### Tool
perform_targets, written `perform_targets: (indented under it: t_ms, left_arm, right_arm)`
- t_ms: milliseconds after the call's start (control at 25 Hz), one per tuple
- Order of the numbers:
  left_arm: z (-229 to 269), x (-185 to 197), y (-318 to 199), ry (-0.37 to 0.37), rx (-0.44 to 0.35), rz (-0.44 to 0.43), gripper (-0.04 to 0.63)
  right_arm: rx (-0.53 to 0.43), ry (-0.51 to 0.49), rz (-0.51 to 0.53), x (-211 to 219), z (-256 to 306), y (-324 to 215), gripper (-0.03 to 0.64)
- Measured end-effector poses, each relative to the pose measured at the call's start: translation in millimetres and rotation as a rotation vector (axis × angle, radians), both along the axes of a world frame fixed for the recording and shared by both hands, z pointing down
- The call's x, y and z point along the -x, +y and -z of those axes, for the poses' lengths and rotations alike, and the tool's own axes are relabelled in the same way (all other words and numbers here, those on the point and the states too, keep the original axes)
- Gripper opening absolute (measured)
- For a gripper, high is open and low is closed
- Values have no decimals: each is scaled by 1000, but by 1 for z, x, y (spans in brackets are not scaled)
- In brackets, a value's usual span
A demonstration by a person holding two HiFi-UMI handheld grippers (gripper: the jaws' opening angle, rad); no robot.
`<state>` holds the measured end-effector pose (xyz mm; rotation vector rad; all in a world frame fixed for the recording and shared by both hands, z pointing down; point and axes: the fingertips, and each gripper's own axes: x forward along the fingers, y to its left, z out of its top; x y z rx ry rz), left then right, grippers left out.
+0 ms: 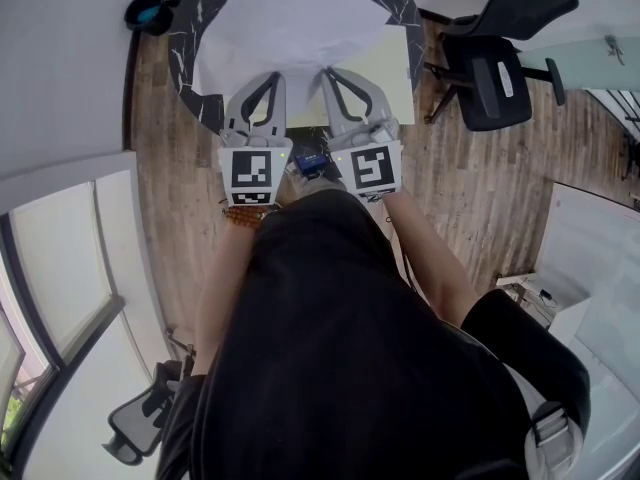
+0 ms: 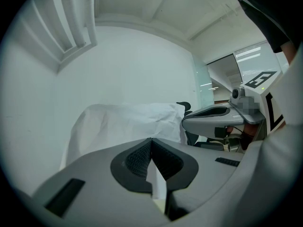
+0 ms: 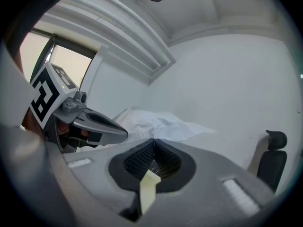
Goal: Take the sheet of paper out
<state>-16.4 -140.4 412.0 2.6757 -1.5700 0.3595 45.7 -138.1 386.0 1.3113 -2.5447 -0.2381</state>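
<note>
The left gripper [image 2: 151,142] pinches the white sheet [image 2: 128,122], which stretches forward, away from it. Just beside it, the right gripper [image 3: 154,142] clamps the cream cover [image 1: 400,78].

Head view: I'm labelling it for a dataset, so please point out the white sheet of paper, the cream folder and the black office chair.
white sheet of paper [image 1: 300,28]: head view, middle of its creased surface.
cream folder [image 1: 400,78]: head view, its uncovered right strip.
black office chair [image 1: 485,93]: head view, its seat.

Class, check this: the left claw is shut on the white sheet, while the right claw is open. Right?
No: the right claw is shut too, on a pale yellow sheet, as the right gripper view shows. The left claw is shut on the white sheet.
</note>
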Motion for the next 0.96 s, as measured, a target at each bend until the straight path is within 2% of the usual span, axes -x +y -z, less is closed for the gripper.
perform_targets:
  t_ms: [800, 960]
  left_arm:
    - [-12, -4, -5, 0, 23, 4, -5]
    - [-12, -6, -9, 0, 22, 2, -5]
  right_arm:
    - [20, 19, 1, -7, -12, -8, -3]
    - [-3, 23, 4, -12, -15, -13, -2]
